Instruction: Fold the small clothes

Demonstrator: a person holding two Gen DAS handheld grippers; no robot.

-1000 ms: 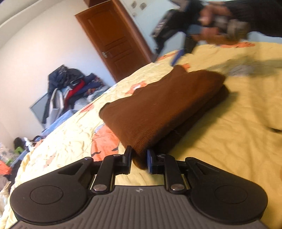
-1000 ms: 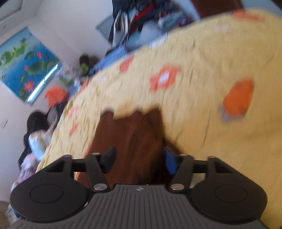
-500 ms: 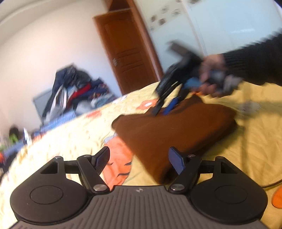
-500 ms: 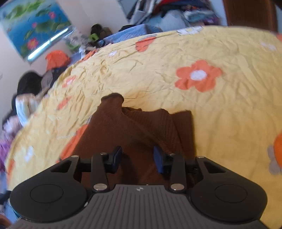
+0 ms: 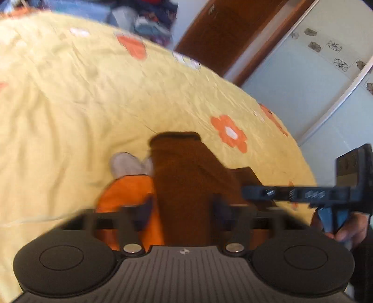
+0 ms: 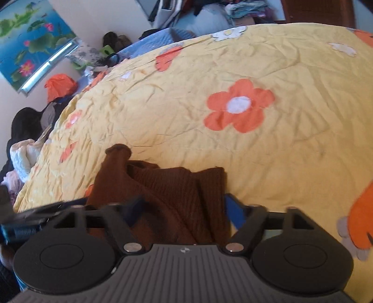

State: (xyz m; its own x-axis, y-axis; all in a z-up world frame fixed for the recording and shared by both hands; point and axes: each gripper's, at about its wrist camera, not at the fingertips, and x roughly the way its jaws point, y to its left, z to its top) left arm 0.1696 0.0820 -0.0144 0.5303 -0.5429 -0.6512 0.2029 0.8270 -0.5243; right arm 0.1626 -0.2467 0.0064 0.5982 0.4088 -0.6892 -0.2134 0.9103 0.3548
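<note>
A brown knitted garment (image 5: 186, 167) lies folded on the yellow flowered bedspread (image 5: 93, 105). My left gripper (image 5: 181, 207) straddles its near end. The jaws are closing, still wide, with the cloth between them and a sliver of bedspread showing beside the left pad. The picture is blurred. My right gripper (image 6: 184, 207) is shut on the bunched near edge of the garment (image 6: 163, 186), which fills the gap from pad to pad. In the left wrist view the right gripper (image 5: 256, 193) sits just right of the garment, held by a hand (image 5: 349, 228).
A brown door (image 5: 221, 35) and a pale wardrobe (image 5: 314, 81) stand beyond the bed. A heap of clothes (image 6: 209, 11) lies past the far edge of the bedspread (image 6: 303, 151). More clothes (image 6: 21, 149) and an orange bag (image 6: 59, 86) sit beside the bed, under a poster (image 6: 30, 42).
My left gripper let go of the garment's folded edge, opened, rolled and swung round to the near end beside the right gripper. The right gripper slid in over the bunched edge.
</note>
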